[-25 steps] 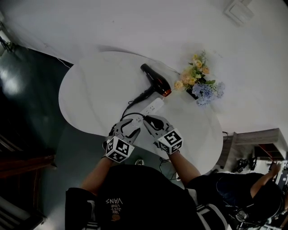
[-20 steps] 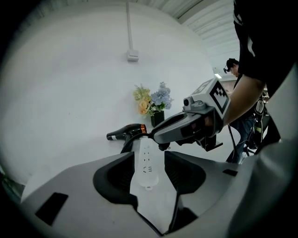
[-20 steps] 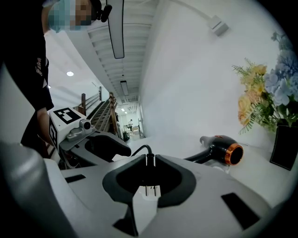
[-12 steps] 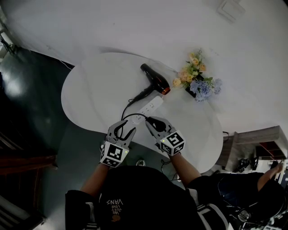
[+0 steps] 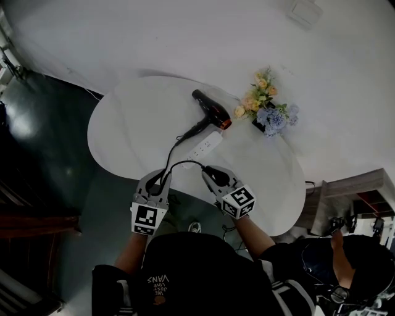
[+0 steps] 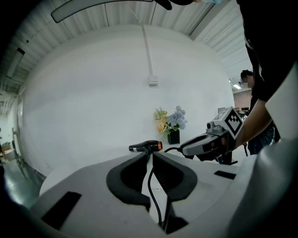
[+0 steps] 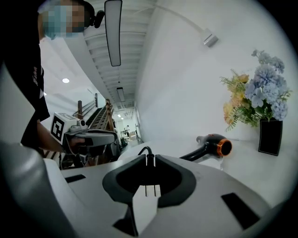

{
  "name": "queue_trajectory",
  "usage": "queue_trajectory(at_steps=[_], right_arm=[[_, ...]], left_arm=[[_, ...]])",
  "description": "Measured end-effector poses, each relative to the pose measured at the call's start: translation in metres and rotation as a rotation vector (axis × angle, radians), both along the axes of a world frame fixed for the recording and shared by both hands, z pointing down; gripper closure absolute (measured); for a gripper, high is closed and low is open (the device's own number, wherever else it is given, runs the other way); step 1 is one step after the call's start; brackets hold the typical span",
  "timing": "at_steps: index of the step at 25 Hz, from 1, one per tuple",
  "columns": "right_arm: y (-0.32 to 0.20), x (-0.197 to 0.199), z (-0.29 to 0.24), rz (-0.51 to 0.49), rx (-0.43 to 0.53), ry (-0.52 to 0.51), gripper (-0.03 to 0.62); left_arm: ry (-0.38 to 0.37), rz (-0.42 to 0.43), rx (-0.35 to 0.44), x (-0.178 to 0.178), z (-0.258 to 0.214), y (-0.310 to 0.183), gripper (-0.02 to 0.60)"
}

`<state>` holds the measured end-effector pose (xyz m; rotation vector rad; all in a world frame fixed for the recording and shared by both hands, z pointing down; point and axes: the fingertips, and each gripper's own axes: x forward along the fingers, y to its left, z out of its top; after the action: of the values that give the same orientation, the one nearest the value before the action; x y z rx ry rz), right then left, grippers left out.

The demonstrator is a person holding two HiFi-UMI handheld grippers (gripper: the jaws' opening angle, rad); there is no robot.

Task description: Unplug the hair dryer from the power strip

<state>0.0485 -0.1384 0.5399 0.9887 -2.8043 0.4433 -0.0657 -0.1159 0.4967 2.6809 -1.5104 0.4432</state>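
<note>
While my left claw [image 6: 151, 153], just closing, pinches the cord [image 6: 152, 191], my right claw [image 7: 149, 157] clamps the plug [image 7: 149, 162], prongs bare, power strip [image 5: 207, 145] and hair dryer [image 5: 212, 112] on the tabletop [image 5: 133, 123].

table [image 5: 123, 129]: white, oval, under and ahead of left gripper [image 5: 162, 179] and right gripper [image 5: 210, 171] | floor [image 5: 43, 142]: dark, glossy, left of left gripper | wall [image 5: 154, 37]: plain white, beyond both, small white box [image 5: 307, 11] mounted | shelf [image 5: 352, 185]: wooden, well right of right gripper | ceiling [image 7: 135, 56]: ribbed, long strip lamp [image 7: 113, 32] lit
</note>
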Motion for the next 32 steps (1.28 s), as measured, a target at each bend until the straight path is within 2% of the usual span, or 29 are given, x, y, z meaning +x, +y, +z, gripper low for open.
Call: queue_trajectory(at_steps=[8, 27, 32], right_arm=[[0.026, 0.013, -0.007, 0.027, -0.012, -0.023, 0.511], [0.079, 0.033, -0.017, 0.045, -0.016, -0.045, 0.511], [0.089, 0.045, -0.014, 0.061, -0.023, -0.042, 0.511]], left_arm=[[0.028, -0.066, 0.021, -0.013, -0.011, 0.018, 0.555], [0.042, -0.173, -0.025, -0.033, -0.004, 0.077, 0.558], [0.048, -0.194, -0.003, -0.032, -0.008, 0.086, 0.558]])
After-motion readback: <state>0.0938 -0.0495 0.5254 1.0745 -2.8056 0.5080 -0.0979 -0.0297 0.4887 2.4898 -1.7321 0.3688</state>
